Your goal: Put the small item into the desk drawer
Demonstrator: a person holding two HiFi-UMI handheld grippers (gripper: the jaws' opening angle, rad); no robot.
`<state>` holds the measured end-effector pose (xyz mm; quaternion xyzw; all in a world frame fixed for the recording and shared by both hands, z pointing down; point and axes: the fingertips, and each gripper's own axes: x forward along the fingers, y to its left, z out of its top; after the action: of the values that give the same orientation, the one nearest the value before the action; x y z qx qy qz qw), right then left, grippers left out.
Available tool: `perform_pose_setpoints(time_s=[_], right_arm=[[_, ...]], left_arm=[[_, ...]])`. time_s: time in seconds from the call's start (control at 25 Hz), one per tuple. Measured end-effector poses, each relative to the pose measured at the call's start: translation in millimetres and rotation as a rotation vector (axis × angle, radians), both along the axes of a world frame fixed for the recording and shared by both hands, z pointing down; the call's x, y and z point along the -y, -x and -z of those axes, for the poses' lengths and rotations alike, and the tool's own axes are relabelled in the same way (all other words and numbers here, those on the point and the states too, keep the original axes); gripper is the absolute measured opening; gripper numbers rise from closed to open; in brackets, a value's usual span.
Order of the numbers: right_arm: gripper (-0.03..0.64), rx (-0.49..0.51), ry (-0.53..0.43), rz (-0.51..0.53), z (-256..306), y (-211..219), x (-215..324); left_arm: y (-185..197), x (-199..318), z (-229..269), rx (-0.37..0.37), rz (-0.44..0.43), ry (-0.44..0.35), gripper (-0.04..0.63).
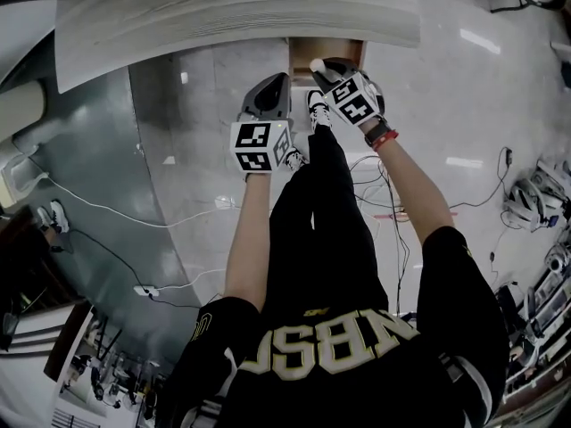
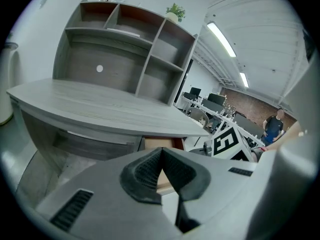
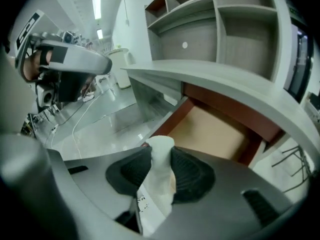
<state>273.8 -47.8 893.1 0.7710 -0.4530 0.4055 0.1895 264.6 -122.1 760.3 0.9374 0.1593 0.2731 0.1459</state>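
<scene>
The small item (image 3: pixel 161 176) is a white, soft-looking piece, and my right gripper (image 3: pixel 161 159) is shut on it, its dark ribbed pads pressing both sides. In the head view that gripper (image 1: pixel 326 68) hangs over the front of the open desk drawer (image 1: pixel 346 50) with the item (image 1: pixel 318 63) at its tip. The drawer (image 3: pixel 210 129) has reddish-brown walls, and the part of its tan floor that shows is bare. My left gripper (image 2: pixel 160 154) is shut with nothing between its tips. It hovers left of the drawer (image 2: pixel 159 144), lower in the head view (image 1: pixel 275 83).
The grey wooden desk top (image 1: pixel 232 7) overhangs the drawer, and a shelf unit (image 2: pixel 125 49) stands on it. The person's legs and shoes (image 1: pixel 317 114) are below the grippers. White cables (image 1: pixel 107 212) and a power strip (image 1: pixel 145 290) lie on the glossy floor at the left.
</scene>
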Motion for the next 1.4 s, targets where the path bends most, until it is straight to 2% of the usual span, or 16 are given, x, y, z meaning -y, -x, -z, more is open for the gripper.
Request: perform_pose_setpoints(time_s=[0.32,0.64,0.88,0.96,1.04,1.4], right_arm=[[0.129,-0.032,0.148,0.151,-42.2,2.5,-0.1],[0.127,-0.037,0.224,0.187,-71.0,-7.8,1.2],[0.131,-0.002,0.229,0.154,-82.4,-9.3,6.1],[0.179,0.02,0.236,0.156,-86.6,-7.2,9.3],[0.194,0.034,0.24,0.153,-86.2,-6.2,8.0],[0.195,0.054,0.203,0.048,-46.9,-6.3,-17.1]], left_arm=[[4.3,0.2,-5.1,0.005,-0.009,-0.009,0.012],[13.1,7.6,-19.3,0.035,0.009,0.006,0.012],[22.7,16.5,-24.4,0.054,0.018,0.009,0.012],[23.9,21.2,-26.6,0.061,0.024,0.012,0.012],[23.4,21.1,-25.7,0.061,0.026,0.012,0.012],[29.9,22.3,-12.7,0.085,0.079,0.017,0.012]])
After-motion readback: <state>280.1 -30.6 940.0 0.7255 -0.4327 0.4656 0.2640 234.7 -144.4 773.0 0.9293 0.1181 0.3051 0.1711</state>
